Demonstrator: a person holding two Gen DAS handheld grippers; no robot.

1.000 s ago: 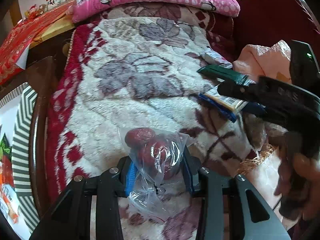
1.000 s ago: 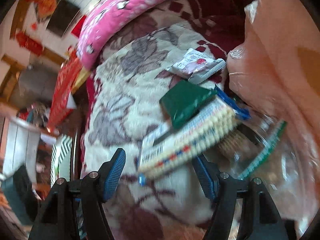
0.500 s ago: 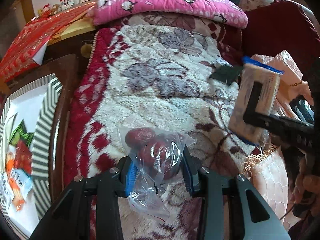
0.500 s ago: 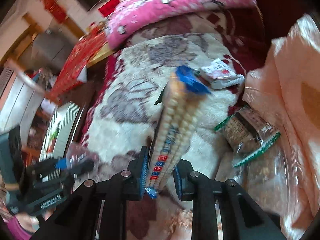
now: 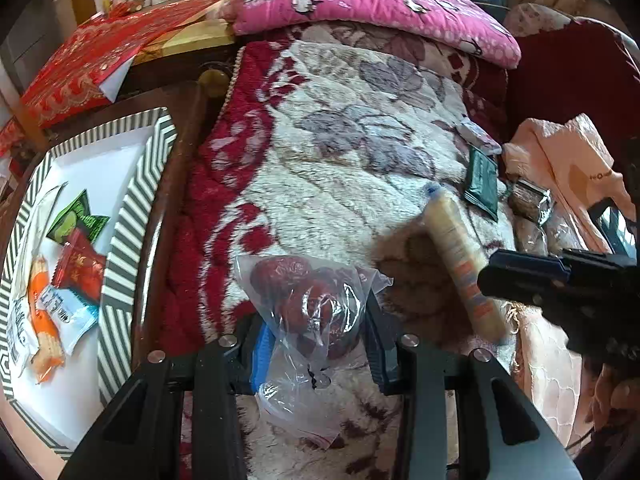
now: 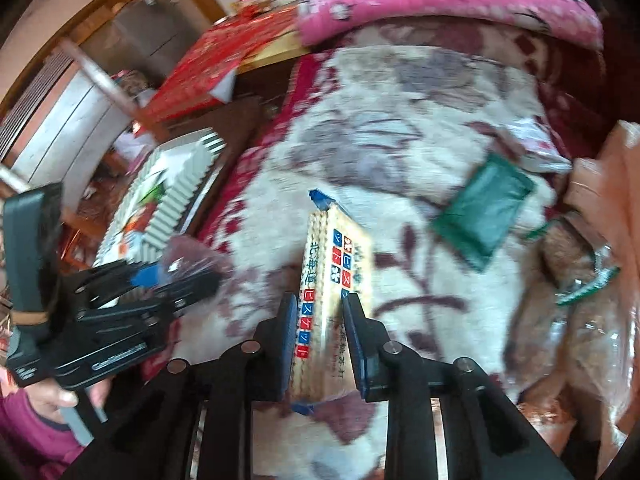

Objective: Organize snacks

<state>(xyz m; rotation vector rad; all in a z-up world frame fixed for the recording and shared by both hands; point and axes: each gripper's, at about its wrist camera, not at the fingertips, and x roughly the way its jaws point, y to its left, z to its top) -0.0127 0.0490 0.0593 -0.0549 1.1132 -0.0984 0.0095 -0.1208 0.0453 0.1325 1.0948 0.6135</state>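
Since a second ago you've lifted the biscuits [image 6: 334,280] off the blanket [image 5: 352,184]; both claws have swung toward the tray [image 5: 124,240].
Your right gripper [image 6: 320,336] clamps the biscuits mid-pack; your left gripper [image 5: 316,336] pinches the date bag [image 5: 308,300]; a green packet [image 5: 482,182] lies on the blanket.

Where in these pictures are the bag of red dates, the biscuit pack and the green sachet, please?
bag of red dates [image 5: 310,300]: left wrist view, on the dates inside the clear bag.
biscuit pack [image 6: 334,276]: right wrist view, on its printed face above the fingers.
green sachet [image 6: 486,210]: right wrist view, on the middle of its flat face.
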